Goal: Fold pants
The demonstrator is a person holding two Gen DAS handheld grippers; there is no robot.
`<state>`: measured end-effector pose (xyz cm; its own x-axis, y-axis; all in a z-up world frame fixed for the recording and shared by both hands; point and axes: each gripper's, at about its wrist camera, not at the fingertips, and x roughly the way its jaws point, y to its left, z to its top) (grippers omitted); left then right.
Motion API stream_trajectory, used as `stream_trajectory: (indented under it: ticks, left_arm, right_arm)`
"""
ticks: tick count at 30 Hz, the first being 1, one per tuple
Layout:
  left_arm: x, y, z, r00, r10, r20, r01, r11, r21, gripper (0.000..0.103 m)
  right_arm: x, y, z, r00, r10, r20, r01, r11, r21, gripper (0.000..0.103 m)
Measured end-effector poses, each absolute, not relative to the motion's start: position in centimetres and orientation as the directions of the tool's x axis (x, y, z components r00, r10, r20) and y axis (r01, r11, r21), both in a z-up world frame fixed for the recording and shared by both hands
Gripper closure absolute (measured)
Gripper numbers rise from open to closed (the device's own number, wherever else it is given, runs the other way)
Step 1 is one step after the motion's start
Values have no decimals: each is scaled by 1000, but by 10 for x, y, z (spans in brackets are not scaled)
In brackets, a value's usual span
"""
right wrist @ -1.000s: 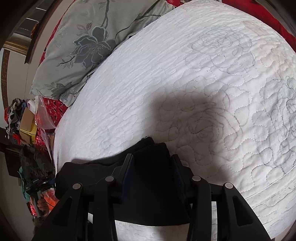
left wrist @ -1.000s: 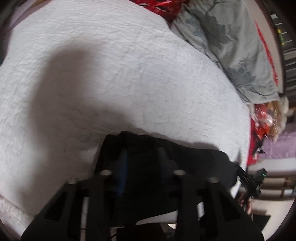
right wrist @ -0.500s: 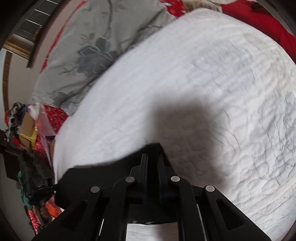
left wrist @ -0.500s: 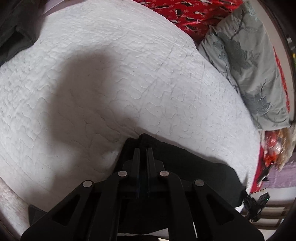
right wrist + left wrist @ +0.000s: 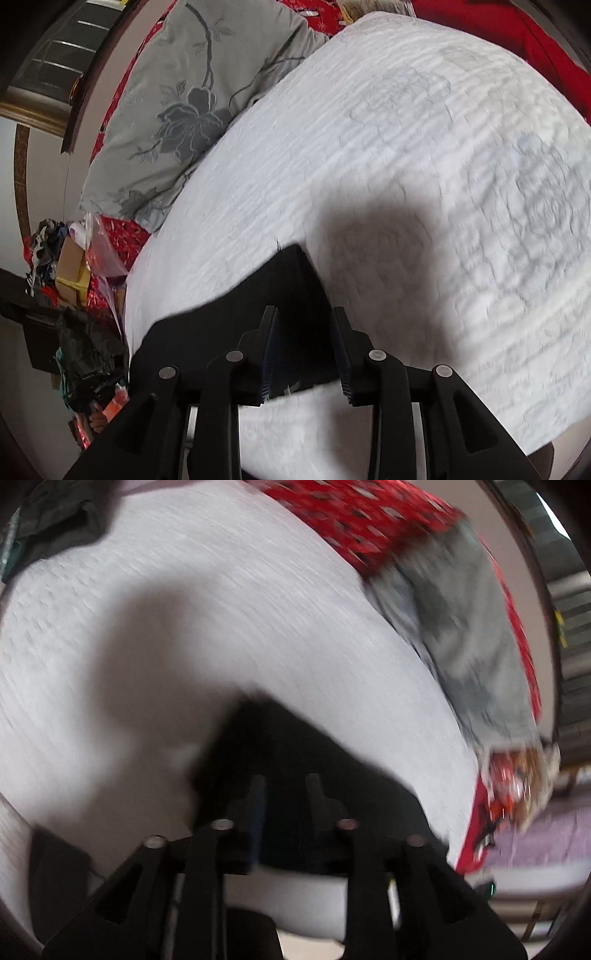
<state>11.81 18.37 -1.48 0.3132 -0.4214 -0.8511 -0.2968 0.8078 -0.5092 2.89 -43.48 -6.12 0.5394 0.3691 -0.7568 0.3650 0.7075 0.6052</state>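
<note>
Black pants [image 5: 236,325] — white quilt [image 5: 406,147], grey floral pillow [image 5: 192,96].

Matt black cloth pants [image 5: 236,325] lie on a white quilted bedspread [image 5: 406,155] with a puckered, stitched surface, beside a smooth grey floral pillow [image 5: 192,103] and matt black plastic gripper fingers [image 5: 267,347].

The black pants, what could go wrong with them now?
The black pants lie near the edge of the white quilt, so they might slide off. Both grippers, left and right, have just been opening over the cloth, so a finger could snag it and spoil the fold.
</note>
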Motion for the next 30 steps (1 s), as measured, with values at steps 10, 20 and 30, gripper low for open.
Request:
stream_trajectory:
  ticks: [10,20,30]
  left_arm:
    - [72,61,-65,118,-656,-745,-285,697,-659,62]
    - [75,29,-84,73,-646,-760,-358,695,-624,62]
    - [81,32,-83,108,-629,-770,-414,676,-610,62]
  right_arm:
    - [22,-429,-72,536,381,-754,378,690,617,70]
    - [13,-433,-78,530,401,-747,372,682,630,69]
    - [19,-430,-78,527,402,-749,349,701,622,68]
